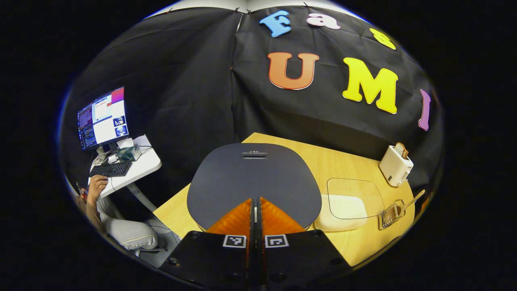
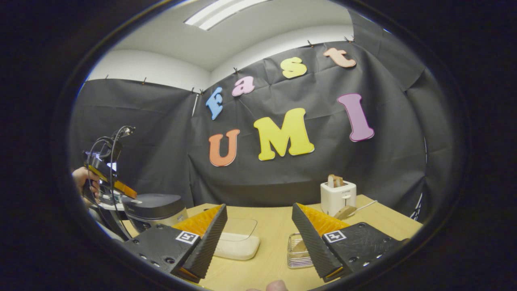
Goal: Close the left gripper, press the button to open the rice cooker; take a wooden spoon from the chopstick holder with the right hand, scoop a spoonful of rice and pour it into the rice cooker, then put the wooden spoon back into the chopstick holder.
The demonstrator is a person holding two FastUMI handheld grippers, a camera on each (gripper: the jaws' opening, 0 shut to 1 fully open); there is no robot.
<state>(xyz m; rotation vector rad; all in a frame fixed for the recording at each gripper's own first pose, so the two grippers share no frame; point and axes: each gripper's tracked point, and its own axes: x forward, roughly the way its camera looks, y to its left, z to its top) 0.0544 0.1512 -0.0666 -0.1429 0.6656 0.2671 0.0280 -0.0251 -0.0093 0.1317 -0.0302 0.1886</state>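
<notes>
The rice cooker (image 1: 254,178) is dark grey with its lid down and stands at the table's left end. My left gripper (image 1: 255,199) is shut with nothing between its fingers, its tips over the near part of the lid. The right gripper view shows that gripper (image 2: 131,196) held by a hand (image 2: 83,178), low over the cooker (image 2: 155,210); whether it touches, I cannot tell. A wooden spoon (image 1: 412,200) leans in the wire chopstick holder (image 1: 388,216). My right gripper (image 2: 258,206) is open and empty, above the table before the holder (image 2: 299,250) and the clear rice box (image 2: 238,242).
A white toaster (image 1: 396,165) with a bread slice stands at the table's far right corner, seen too as the toaster (image 2: 338,196) behind the holder. Left of the table, a person sits at a white desk (image 1: 141,163) with a monitor (image 1: 103,119) and keyboard.
</notes>
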